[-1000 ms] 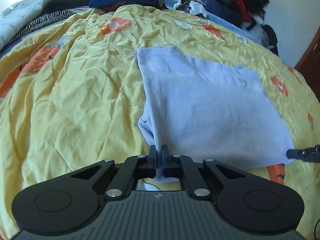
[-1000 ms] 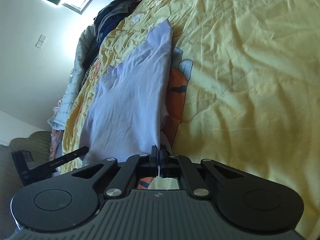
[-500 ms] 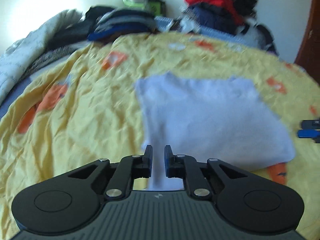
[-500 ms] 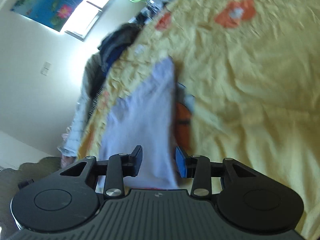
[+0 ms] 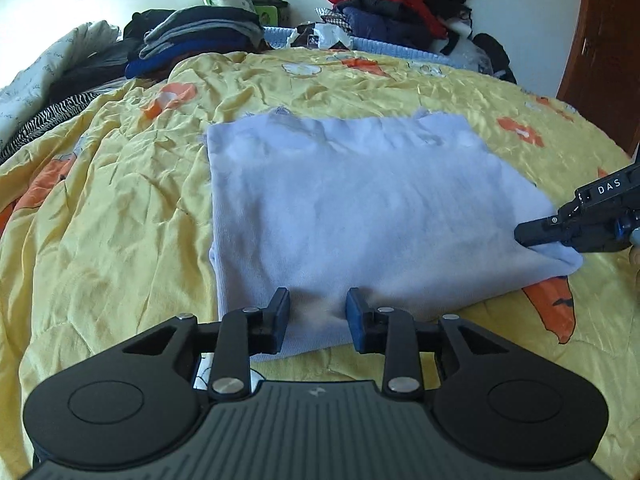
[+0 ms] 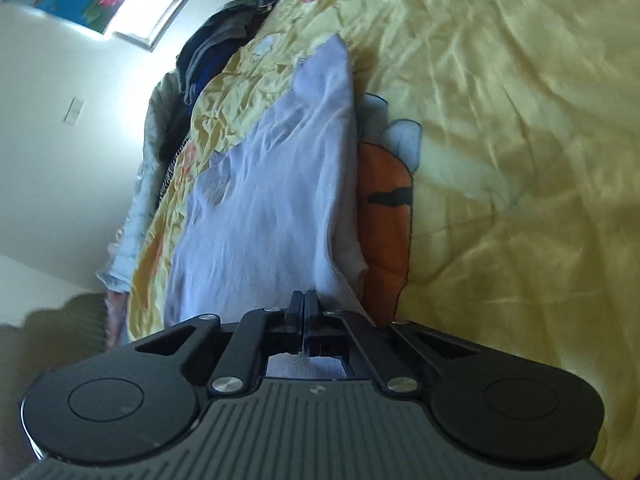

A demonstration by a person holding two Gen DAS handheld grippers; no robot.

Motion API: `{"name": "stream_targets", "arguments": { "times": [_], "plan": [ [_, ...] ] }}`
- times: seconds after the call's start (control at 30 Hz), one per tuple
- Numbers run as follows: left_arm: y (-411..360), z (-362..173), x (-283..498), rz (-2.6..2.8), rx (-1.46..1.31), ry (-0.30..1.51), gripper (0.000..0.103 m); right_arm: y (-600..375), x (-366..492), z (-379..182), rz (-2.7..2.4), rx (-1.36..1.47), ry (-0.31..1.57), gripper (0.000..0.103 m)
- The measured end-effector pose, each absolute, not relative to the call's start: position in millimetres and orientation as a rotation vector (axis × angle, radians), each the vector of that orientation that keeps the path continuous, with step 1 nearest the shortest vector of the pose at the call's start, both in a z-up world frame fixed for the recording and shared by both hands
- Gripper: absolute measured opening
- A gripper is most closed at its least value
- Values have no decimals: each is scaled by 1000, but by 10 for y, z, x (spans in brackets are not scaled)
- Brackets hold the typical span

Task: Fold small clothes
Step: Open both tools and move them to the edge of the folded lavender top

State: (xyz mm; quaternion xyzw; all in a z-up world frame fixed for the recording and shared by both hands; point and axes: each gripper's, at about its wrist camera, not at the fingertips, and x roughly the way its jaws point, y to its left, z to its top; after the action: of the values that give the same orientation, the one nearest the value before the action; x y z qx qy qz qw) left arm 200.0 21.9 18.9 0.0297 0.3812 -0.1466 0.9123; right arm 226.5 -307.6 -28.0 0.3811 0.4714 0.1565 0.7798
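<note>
A pale lilac garment (image 5: 352,208) lies folded flat on the yellow quilt (image 5: 112,208). My left gripper (image 5: 318,318) is open, its jaws standing apart over the garment's near edge, holding nothing. My right gripper (image 6: 304,322) is shut on the garment's near right corner; the garment also shows in the right wrist view (image 6: 272,208), stretching away from the fingers. The right gripper also shows at the right edge of the left wrist view (image 5: 532,236), touching the garment's corner.
Piles of folded dark clothes (image 5: 200,36) and a red and navy heap (image 5: 392,4) stand at the bed's far end. A striped cloth (image 5: 44,120) lies far left. A brown door (image 5: 608,40) is at the right. A window (image 6: 160,20) is in the wall.
My left gripper let go of the garment's near edge and opened wider. My right gripper opened half a second ago and has now shut again on the garment's corner.
</note>
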Motion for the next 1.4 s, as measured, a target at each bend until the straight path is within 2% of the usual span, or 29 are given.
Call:
{"name": "stream_targets", "arguments": {
  "times": [0.03,0.07,0.1,0.13,0.17,0.4,0.47,0.53,0.67,0.7,0.77,0.8,0.87,1.0,1.07,1.17,1.27,1.4],
  "plan": [
    [191,198,1994,-296,73,785,31,-3069,2261,-239,326,823,1031,6],
    [165,212,1995,-286,78,790,31,-3049,2246,-177,328,813,1027,22],
    [146,229,2004,-275,74,800,32,-3019,2224,-102,344,803,1008,22],
    [131,244,2013,-265,70,812,33,-2975,2198,-7,355,782,981,32],
    [119,251,2019,-260,66,821,37,-2923,2182,80,373,758,955,38],
    [65,232,2031,-225,79,829,57,-2550,2469,283,414,604,946,41],
    [92,225,2034,-224,56,833,58,-2489,2567,167,372,561,992,44],
    [111,218,2037,-225,42,835,58,-2470,2579,49,360,533,996,38],
    [197,238,2032,-223,-32,834,58,-2535,2534,30,372,545,990,37],
    [250,268,2025,-216,-85,840,58,-2541,2512,60,359,553,997,40],
    [432,352,1963,-205,-264,840,60,-2527,2393,170,362,547,974,53],
    [550,380,1914,-202,-381,827,61,-2504,2295,241,387,526,935,55],
    [761,371,1788,-178,-609,798,66,-2465,2059,316,402,484,840,65],
    [944,215,1613,-95,-899,797,66,-2347,1730,160,310,357,739,66],
    [956,145,1591,-52,-970,804,66,-2340,1666,17,300,354,708,67],
    [945,53,1678,7,-1006,848,66,-2356,1553,-114,327,373,598,75],
    [925,17,1713,66,-1024,815,66,-2275,1567,-84,348,313,604,84],
    [769,97,1800,139,-930,803,65,-2290,1564,-79,373,341,602,87]
  ]
}}
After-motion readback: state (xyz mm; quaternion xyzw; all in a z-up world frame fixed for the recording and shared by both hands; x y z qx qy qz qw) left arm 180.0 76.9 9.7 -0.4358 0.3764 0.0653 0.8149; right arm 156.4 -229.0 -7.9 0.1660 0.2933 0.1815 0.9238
